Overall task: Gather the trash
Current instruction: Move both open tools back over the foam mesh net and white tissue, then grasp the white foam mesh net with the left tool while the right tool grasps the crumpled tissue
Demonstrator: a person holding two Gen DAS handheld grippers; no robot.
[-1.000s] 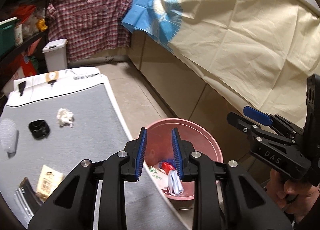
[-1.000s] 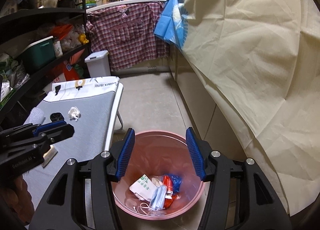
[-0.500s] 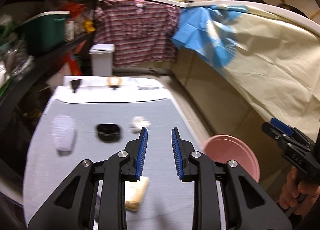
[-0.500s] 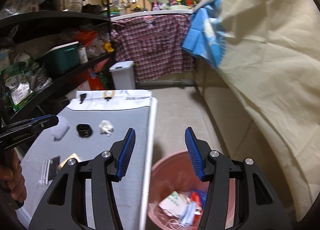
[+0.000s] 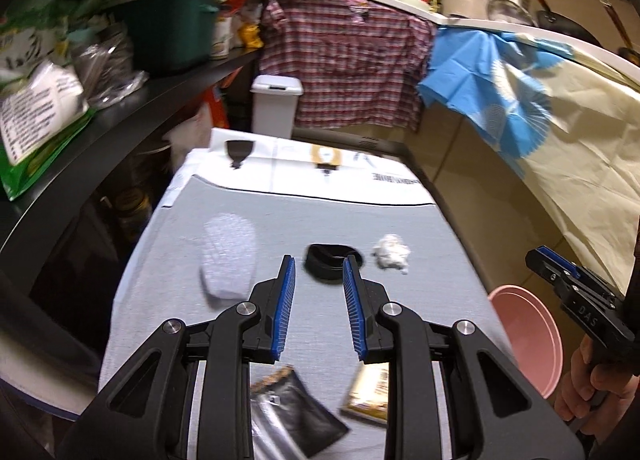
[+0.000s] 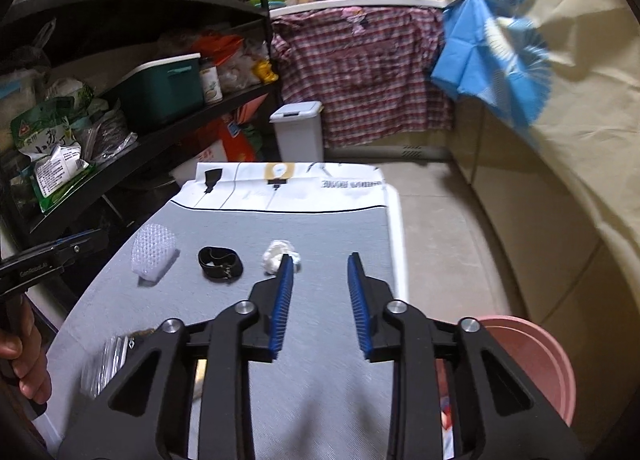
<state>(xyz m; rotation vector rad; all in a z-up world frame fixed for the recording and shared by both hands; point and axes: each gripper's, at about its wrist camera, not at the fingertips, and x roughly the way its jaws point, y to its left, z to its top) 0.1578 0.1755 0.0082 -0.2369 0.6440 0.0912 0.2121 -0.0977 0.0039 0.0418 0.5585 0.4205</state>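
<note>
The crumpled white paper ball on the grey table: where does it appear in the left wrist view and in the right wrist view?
Left wrist view: the crumpled white paper ball lies right of centre, just right of the black band.
Right wrist view: it lies left of centre, partly behind the left fingertip of the right tongs.
Shared landmark: the black band, directly left of the ball in both views.

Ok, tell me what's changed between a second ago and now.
Both grippers swung away from over the round pink plastic bin to over the grey-covered table. The right gripper has just been closing its jaws, nothing between them; the left gripper kept the same gap, empty. Unmoved: the crumpled white tissue, black band, clear bubble-wrap piece, and the wrappers at the near edge.
</note>
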